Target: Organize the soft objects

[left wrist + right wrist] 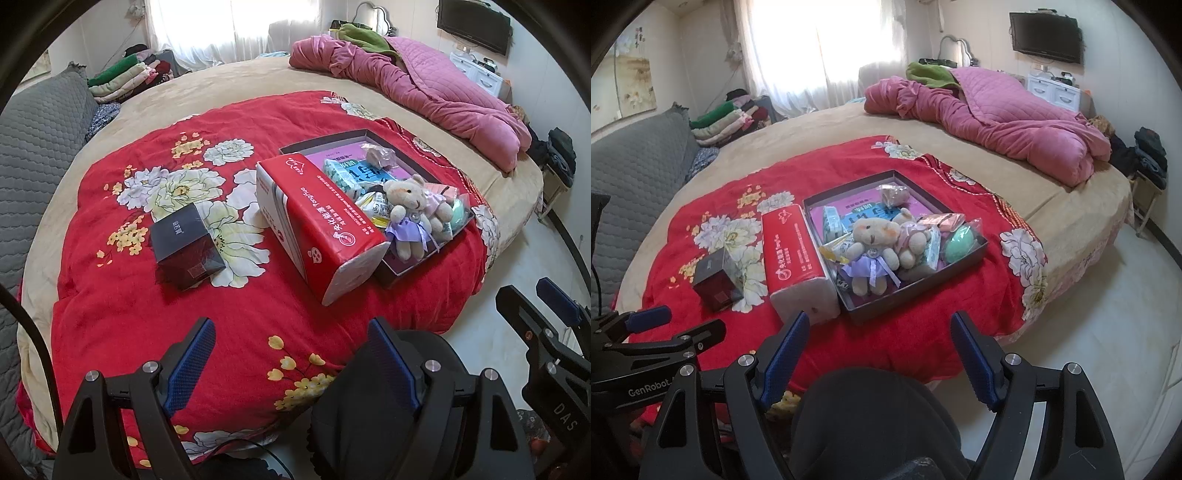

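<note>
Both tools spread, gripping nothing: left tool (291, 363), right tool (879, 356) | teddy bears (882, 245) piled in tray (916, 290) on red quilt (122, 295) | tissue pack (798, 254) beside tray, within reach

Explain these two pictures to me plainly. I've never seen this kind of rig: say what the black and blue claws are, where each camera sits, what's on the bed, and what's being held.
A person holds a two-finger gripper in each hand, with a camera on each looking along the fingers. One view is from the left gripper, the other from the right gripper. Both are open and hold nothing. On the red floral quilt lie a dark small box, a red tissue pack and a shallow tray holding teddy bears and small packets.
</note>
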Motion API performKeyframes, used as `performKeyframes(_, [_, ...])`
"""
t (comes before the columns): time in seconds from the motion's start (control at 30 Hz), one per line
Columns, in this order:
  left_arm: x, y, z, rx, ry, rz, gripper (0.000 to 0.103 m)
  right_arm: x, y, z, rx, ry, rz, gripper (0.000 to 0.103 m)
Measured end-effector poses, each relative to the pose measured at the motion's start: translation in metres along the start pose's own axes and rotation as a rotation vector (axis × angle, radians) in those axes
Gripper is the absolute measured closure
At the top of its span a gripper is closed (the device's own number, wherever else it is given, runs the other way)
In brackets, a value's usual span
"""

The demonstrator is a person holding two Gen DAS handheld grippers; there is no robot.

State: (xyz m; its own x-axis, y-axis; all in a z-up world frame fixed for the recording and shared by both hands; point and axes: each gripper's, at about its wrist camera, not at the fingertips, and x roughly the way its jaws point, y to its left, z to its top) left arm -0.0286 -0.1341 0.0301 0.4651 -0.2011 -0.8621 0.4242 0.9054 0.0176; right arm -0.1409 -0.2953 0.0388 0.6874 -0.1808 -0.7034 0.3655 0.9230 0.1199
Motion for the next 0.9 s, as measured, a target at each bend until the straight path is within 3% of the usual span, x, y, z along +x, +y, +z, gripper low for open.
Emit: performKeyframes(0.9, [0.0025,-0.0013,-0.0005,0.000,0.016,-0.002,0.019,0.0024,-0.0021,-0.0001,0.008,0.009,-0.002,0.024])
